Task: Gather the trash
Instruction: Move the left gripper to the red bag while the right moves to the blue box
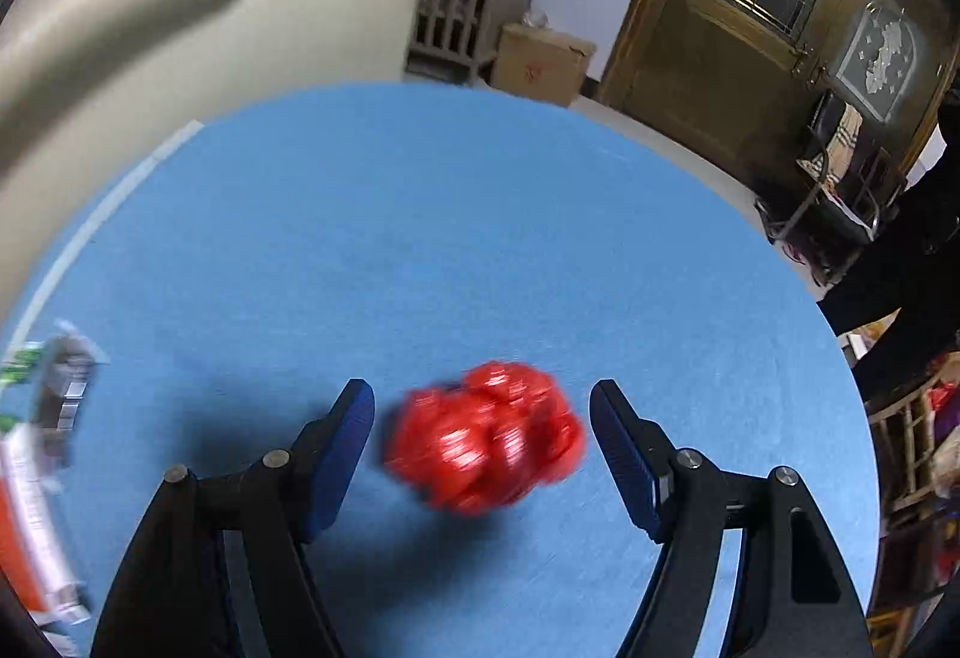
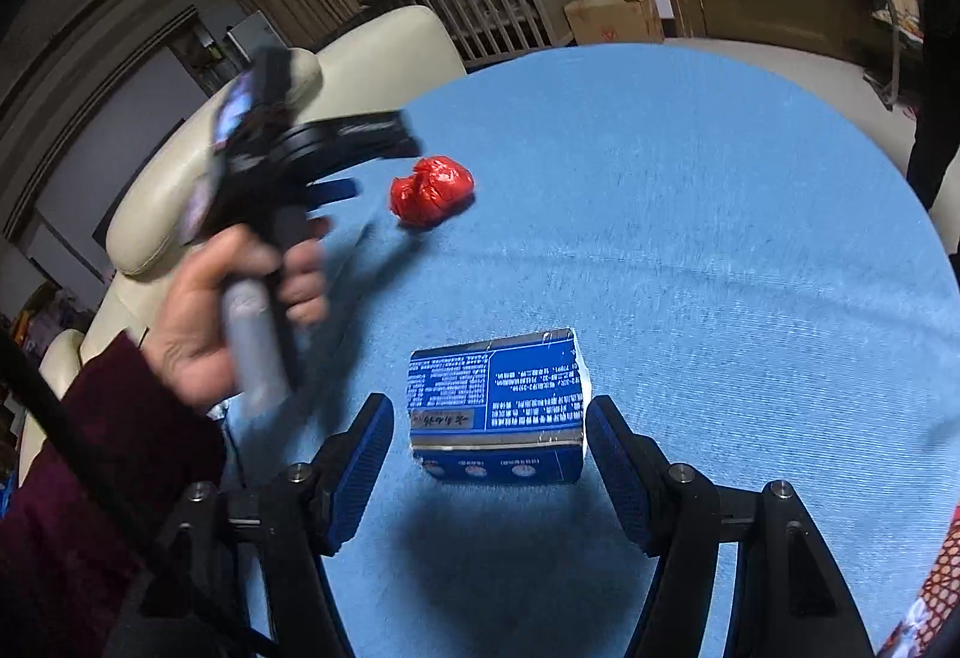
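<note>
Left gripper [image 1: 482,433] spread wide, jaws released, and the crumpled red wrapper [image 1: 489,439] sits right between the blue pads, touching neither as far as the blur allows. The wrapper lies on the blue tabletop [image 1: 420,238], towards its middle. Over to the right gripper [image 2: 489,439]: jaws parted too, nothing gripped, the blue carton [image 2: 498,409] standing between the pads with a sliver of cloth showing on either side. That carton sits nearer the tabletop's near edge, the red wrapper well beyond it towards the far left edge. From the right wrist view, the left hand [image 2: 240,298] is wrapped around its tool's grey handle, sleeve dark red, the tool angled down at the wrapper and smeared with motion. More packaging [image 1: 42,448] lies at the tabletop's left edge. A cream armchair [image 1: 180,28] stands behind.
</note>
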`<state>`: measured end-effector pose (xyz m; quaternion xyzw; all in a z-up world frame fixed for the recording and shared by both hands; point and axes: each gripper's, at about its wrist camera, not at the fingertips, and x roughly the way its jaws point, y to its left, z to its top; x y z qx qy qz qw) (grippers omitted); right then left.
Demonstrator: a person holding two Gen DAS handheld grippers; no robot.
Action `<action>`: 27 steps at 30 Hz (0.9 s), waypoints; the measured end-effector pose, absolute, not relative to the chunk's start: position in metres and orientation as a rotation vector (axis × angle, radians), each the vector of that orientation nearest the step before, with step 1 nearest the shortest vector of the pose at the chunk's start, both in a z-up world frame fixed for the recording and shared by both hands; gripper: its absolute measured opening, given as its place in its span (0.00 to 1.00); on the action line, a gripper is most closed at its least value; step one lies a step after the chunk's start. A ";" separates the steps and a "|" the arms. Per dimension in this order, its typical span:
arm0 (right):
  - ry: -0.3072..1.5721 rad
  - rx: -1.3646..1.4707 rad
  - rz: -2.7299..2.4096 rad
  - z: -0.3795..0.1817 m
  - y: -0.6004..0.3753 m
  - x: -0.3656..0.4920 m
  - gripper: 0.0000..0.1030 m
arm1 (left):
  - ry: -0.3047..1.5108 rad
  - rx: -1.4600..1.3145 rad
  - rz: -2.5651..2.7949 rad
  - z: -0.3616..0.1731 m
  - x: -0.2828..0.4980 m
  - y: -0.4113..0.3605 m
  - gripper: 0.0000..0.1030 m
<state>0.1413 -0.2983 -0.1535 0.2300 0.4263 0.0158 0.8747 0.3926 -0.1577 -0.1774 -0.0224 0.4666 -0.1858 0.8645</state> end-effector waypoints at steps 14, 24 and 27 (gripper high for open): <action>0.926 0.295 0.001 -0.181 -0.242 0.175 0.70 | 1.032 0.076 -0.333 -0.195 0.306 -0.099 0.58; 0.904 0.327 -0.064 -0.184 -0.253 0.166 0.70 | 1.004 -0.006 -0.290 -0.180 0.204 -0.039 0.58; 0.926 0.305 -0.094 -0.176 -0.253 0.164 0.70 | 1.007 -0.002 -0.285 -0.183 0.194 -0.039 0.58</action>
